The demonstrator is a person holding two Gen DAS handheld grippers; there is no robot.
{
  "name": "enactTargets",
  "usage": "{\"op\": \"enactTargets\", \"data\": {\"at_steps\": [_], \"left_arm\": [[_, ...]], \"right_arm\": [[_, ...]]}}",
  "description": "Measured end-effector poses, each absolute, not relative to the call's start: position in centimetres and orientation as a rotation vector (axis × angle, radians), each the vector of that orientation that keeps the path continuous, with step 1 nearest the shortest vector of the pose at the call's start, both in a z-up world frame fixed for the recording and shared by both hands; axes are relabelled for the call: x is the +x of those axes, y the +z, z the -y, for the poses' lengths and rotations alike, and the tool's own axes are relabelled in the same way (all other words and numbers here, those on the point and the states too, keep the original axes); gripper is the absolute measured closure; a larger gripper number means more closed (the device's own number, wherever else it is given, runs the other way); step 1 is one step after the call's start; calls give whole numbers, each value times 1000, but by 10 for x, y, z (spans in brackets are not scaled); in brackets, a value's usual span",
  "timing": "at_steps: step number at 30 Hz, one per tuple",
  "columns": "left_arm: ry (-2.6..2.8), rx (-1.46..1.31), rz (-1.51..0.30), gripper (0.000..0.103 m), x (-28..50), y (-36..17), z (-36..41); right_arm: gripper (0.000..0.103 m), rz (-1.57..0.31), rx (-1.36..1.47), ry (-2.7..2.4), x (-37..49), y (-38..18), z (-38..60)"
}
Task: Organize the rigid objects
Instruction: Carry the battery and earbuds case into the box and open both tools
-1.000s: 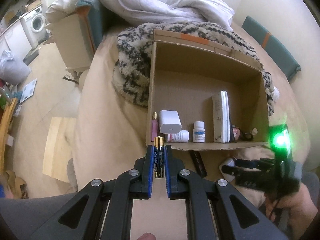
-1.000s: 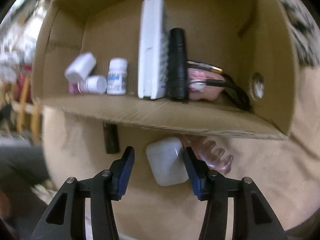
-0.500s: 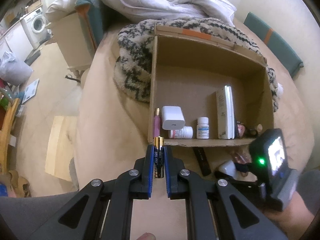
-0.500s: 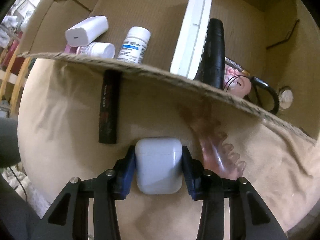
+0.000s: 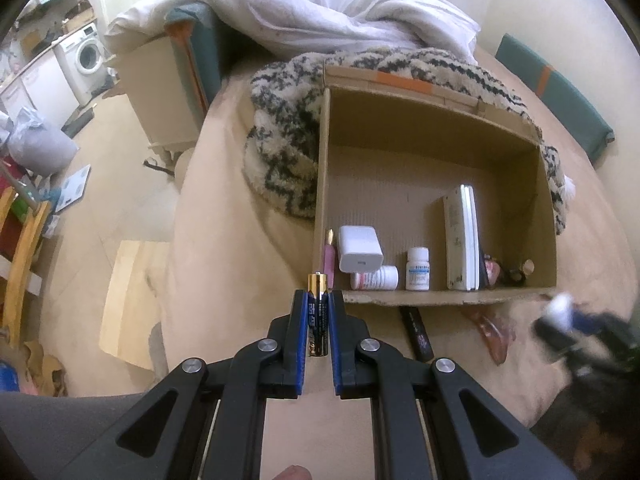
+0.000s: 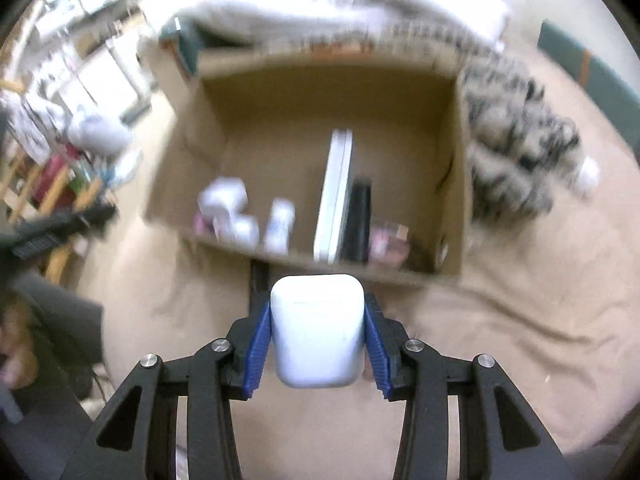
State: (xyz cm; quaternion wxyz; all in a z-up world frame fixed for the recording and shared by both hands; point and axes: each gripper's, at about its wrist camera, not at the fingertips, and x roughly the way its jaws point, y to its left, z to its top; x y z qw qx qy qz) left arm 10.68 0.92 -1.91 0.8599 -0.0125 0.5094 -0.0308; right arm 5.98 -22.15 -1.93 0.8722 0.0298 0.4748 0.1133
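Left wrist view: one black-and-gold cylindrical battery (image 5: 318,316) is clamped by the left gripper (image 5: 318,312); one white rounded plastic earbud case (image 6: 318,330) is gripped by the right gripper (image 6: 318,340). Two white pill bottles (image 5: 417,275) are counted inside one open brown cardboard box (image 5: 400,120).

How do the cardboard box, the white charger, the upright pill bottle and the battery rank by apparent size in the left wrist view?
1. cardboard box
2. white charger
3. battery and upright pill bottle: they look alike, and the battery is nearer the camera, so no ranking.
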Motion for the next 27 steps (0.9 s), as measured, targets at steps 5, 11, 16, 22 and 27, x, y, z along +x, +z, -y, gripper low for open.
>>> {"op": "enactTargets", "data": {"at_steps": [5,11,16,22,27], "left_arm": [[-49,-5,-1020,94,106,-12,-8],[-41,-11,-1029,94,111,-15,-7],[-59,-21,-1033,94,121,-6,-3],[-73,4,-1003,94,136,8,8],[-78,15,-1018,94,162,7,16]], "right_arm": [[57,-849,123,221,59,4,244],[57,-821,185,206,62,5,269],[57,-785,151,217,75,12,265],[57,-760,147,236,97,18,258],[57,-793,137,236,124,9,253]]}}
